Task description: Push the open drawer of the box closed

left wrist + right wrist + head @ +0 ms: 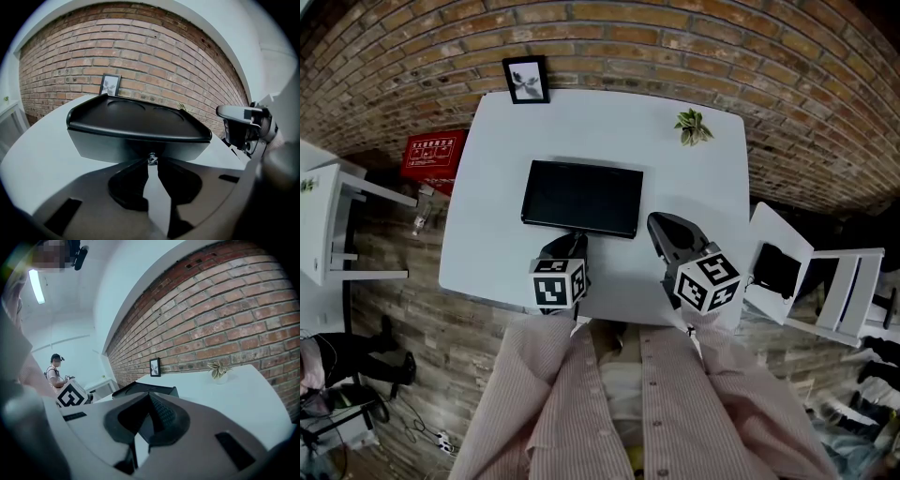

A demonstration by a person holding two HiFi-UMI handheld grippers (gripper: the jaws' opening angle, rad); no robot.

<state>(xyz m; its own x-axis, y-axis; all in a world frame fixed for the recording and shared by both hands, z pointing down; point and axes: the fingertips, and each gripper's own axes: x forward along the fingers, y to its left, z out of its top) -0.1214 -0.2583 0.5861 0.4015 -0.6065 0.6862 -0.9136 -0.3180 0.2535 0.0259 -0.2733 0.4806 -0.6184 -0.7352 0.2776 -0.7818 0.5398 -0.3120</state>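
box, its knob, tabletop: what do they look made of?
Box: probably matte black plastic, given the moulded rounded rim, the shallow recesses on top and the dull sheen.
Knob: looks like metal, small with bright glints.
Table: smooth, plain white, either laminate or painted board; can't tell which.

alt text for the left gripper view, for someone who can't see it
The left gripper has its two dark jaws closed on a small metal knob at the front of a black box, which sits on a white table. Behind the box, a framed picture leans against a curved brick wall.
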